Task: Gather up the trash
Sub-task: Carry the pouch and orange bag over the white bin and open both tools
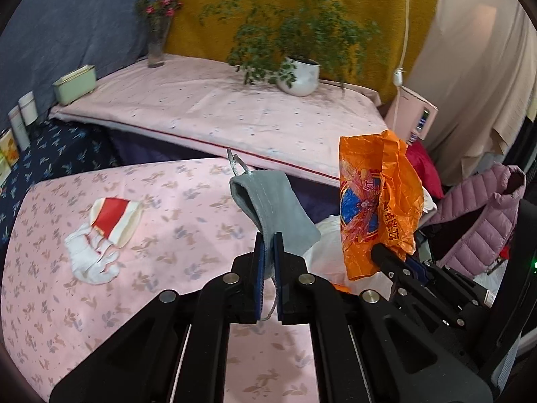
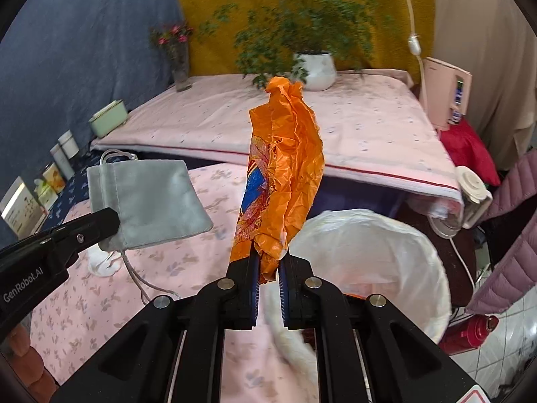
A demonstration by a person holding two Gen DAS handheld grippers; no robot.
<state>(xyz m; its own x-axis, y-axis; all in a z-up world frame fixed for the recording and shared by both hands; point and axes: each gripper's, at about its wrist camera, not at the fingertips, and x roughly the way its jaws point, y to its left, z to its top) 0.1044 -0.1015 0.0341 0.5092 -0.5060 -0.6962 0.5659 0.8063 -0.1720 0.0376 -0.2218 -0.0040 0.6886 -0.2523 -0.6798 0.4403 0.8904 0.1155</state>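
Pink floral tabletop (image 1: pixel 67 241) fills the foreground w/ plenty of bare cloth at left & centre; its far edge drops into a dark gap, then a higher pale-pink ledge (image 1: pixel 214 110) w/ a red seam along its front edge. At the tabletop's right edge stands a white-lined trash bin (image 2: pixel 396 255), mouth open & unobstructed, just beyond the right tool. Right of the bin it's cramped: mauve puffer jacket (image 1: pixel 476 221), red flask (image 2: pixel 470 332) on the tiled floor.

On the ledge: potted plant (image 1: pixel 298 74), vase w/ flowers (image 1: pixel 156 43), green box (image 1: pixel 75 84) near the left end.

Left tool (image 1: pixel 268 255) is clamped narrow on a grey drawstring pouch (image 1: pixel 275 208), held clear above the tabletop; cord dangles below. Right tool (image 2: pixel 268 265) is pinched narrow on a crumpled orange plastic bag (image 2: pixel 285 174), which stands up from the tips, beside the bin's near-left rim.

Left behind on the tabletop, well left of the left tool: red-and-cream wrapper (image 1: pixel 115 218) touching crumpled white tissue (image 1: pixel 90 255)
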